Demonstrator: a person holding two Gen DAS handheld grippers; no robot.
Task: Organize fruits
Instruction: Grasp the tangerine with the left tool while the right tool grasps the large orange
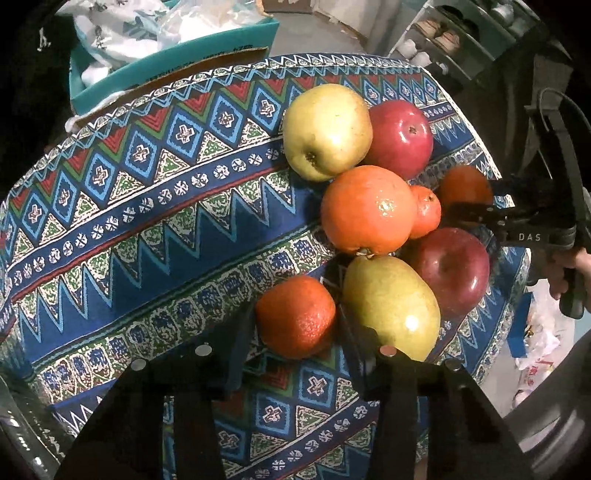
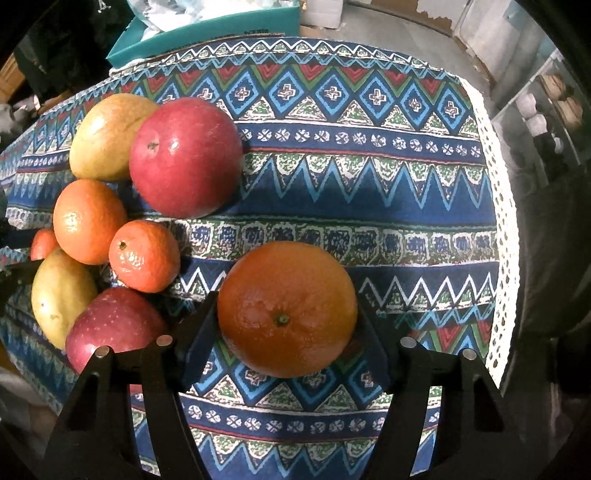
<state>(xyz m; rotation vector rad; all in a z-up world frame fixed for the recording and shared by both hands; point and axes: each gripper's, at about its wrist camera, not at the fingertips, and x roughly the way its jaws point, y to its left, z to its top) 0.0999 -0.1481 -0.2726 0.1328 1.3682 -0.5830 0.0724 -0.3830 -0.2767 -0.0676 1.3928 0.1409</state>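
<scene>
On the patterned cloth (image 2: pixel 369 206), left gripper (image 1: pixel 295 325) clamps a mandarin (image 1: pixel 295 317); right gripper (image 2: pixel 288 325) seemingly pinches an orange (image 2: pixel 287 308).

A home: patterned tablecloth (image 1: pixel 147 221), shoe rack (image 1: pixel 443 33), box of laundry (image 1: pixel 166 48).

patterned tablecloth (image 1: pixel 147 221); teal box (image 1: pixel 177 62) behind, crumpled white cloth (image 1: pixel 122 33) inside.

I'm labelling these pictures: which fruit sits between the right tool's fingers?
On the patterned tablecloth, fruit clusters at the left. Apart from it, between the right tool's fingers, sits a large orange, the only fruit touching no other.
</scene>
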